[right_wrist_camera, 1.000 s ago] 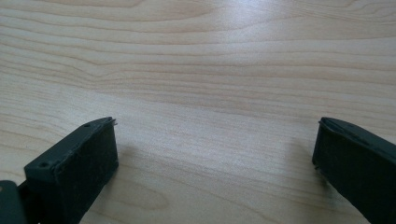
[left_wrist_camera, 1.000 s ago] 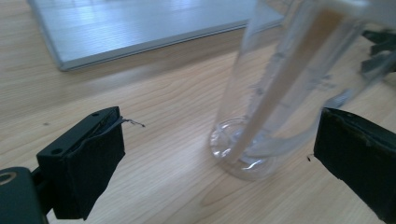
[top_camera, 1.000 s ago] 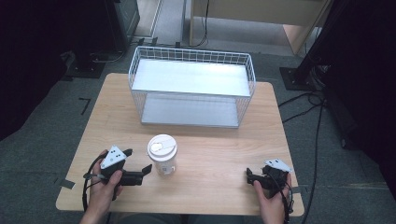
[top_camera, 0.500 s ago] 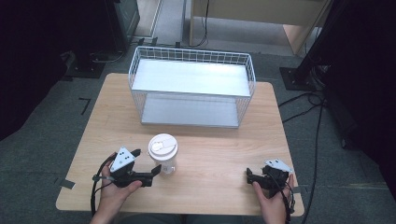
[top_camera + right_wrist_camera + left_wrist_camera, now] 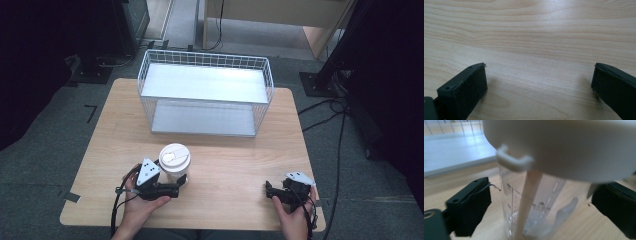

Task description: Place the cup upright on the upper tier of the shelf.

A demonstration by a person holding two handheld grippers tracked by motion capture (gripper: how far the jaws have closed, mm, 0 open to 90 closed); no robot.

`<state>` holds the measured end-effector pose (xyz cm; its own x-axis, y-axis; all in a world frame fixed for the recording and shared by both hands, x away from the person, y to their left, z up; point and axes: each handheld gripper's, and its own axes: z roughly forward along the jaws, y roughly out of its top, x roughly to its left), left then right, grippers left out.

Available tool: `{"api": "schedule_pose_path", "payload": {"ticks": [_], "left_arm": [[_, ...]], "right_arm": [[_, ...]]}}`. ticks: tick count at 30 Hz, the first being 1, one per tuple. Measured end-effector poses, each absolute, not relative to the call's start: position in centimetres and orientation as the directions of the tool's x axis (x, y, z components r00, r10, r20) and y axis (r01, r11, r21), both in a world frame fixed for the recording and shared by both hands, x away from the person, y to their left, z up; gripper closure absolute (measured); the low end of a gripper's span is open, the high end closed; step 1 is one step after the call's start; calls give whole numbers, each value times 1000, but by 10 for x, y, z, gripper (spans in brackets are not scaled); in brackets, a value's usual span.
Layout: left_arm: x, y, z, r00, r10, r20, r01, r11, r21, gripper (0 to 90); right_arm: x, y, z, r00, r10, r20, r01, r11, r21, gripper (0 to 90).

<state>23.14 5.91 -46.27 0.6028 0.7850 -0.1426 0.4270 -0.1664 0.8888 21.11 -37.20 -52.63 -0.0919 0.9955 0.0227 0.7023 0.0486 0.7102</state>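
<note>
Straddling the lidded cup (image 5: 534, 202) near the counter's (image 5: 240, 155) near-left edge, your left tool (image 5: 181, 186) is spread — close squarely below the lid; right tool (image 5: 539, 87) rests spread.

1. Light wood counter (image 5: 235, 150) with rounded corners stands on grey carpet floor (image 5: 45, 165).
2. Black cables (image 5: 330, 107) trail across the floor at right.
3. Pale wooden furniture (image 5: 280, 12) stands beyond the counter; dark equipment (image 5: 125, 20) at far left.
</note>
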Motion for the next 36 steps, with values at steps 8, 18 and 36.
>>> {"api": "schedule_pose_path", "payload": {"ticks": [8, 18, 36], "left_arm": [[235, 45, -461, 575, 808, -130, 398, -137, 907, 110], [232, 41, -461, 555, 829, -73, 364, -163, 917, 154], [242, 37, -437, 516, 854, -68, 290, -100, 952, 161]], "right_arm": [[209, -372, -526, -95, 995, 26, 704, 49, 708, 0], [210, -372, -526, -108, 994, 24, 702, 59, 710, 0], [205, -373, -526, -120, 992, 27, 701, 65, 710, 0]]}}
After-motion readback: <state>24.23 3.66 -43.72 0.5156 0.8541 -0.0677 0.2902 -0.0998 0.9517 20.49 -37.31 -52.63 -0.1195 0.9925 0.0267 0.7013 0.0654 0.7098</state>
